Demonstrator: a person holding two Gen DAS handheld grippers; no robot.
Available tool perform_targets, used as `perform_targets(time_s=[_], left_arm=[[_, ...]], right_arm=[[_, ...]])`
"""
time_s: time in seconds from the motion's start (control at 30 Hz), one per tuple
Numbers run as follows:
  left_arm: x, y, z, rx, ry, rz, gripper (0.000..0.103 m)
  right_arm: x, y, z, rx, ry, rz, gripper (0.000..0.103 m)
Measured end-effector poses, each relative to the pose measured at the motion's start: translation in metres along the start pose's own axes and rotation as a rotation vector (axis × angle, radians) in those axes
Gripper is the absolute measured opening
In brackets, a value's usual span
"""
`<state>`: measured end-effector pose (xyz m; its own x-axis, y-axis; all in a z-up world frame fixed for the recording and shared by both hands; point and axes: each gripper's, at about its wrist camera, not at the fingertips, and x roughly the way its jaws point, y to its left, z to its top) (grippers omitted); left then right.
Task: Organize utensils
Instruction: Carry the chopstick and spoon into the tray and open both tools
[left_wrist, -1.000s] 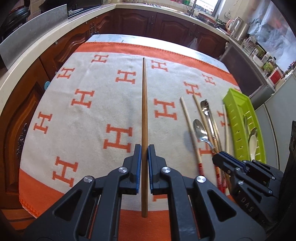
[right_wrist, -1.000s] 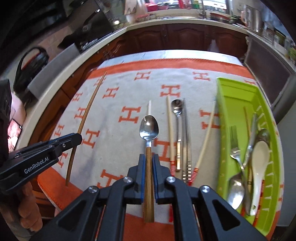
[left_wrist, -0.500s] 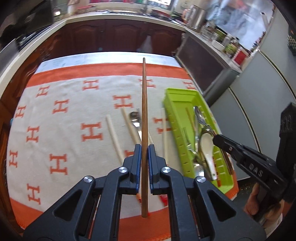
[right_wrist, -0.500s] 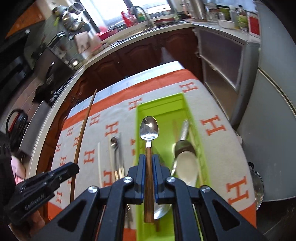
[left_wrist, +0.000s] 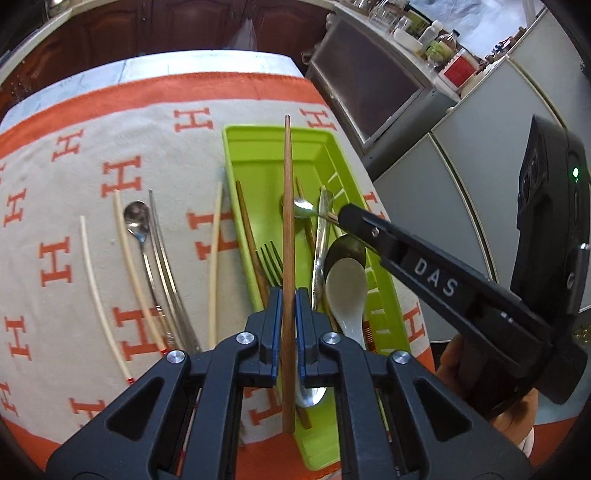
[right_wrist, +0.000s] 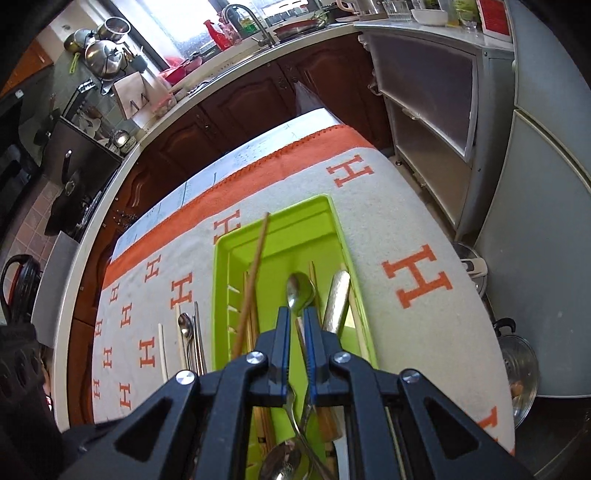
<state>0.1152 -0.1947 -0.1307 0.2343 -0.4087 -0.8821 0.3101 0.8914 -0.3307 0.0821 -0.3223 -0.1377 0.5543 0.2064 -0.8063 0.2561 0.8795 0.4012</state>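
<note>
My left gripper (left_wrist: 289, 299) is shut on a long brown wooden chopstick (left_wrist: 288, 206) and holds it above the lime green utensil tray (left_wrist: 258, 147). The tray holds a fork (left_wrist: 271, 258), a white ceramic spoon (left_wrist: 345, 288), spoons and chopsticks. My right gripper (right_wrist: 297, 328) is open over the tray (right_wrist: 280, 240). A wooden-handled spoon (right_wrist: 300, 290) lies tilted between its jaws, and I cannot tell whether a pad still touches it. The right gripper also shows in the left wrist view (left_wrist: 347, 218), at the spoon (left_wrist: 304, 208).
Several pale chopsticks (left_wrist: 216, 258), a metal spoon (left_wrist: 137, 221) and metal chopsticks (left_wrist: 164, 266) lie on the orange-and-white H-patterned cloth (left_wrist: 92, 166) left of the tray. Grey cabinets (left_wrist: 461, 166) stand right of the table. A pot (right_wrist: 517, 373) sits on the floor.
Both grippers have moved right and down over the green tray. The right jaws have opened, and the wooden-handled spoon has tilted down into the tray. The left still grips its chopstick.
</note>
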Motion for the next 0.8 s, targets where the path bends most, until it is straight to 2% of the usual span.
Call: perform_targets(time_s=[0.17, 0.5, 0.7, 0.8], left_arm=[[0.019, -0.007, -0.003, 0.011, 0.059, -0.028, 0.005], [-0.003, 0.002, -0.01, 0.029, 0.048, -0.034, 0.005], [-0.032, 0.021, -0.021, 0.043, 0.002, 0.044, 0.005], [-0.047, 0.04, -0.027, 0.016, -0.023, 0.085, 0.005]], right_arm=[[-0.004, -0.005, -0.002, 0.028, 0.007, 0.032, 0.008], [-0.024, -0.009, -0.027, 0.029, 0.009, 0.046, 0.007], [-0.029, 0.004, -0.044, 0.001, 0.04, 0.069, 0.007], [-0.033, 0.014, -0.051, -0.021, 0.048, 0.079, 0.007]])
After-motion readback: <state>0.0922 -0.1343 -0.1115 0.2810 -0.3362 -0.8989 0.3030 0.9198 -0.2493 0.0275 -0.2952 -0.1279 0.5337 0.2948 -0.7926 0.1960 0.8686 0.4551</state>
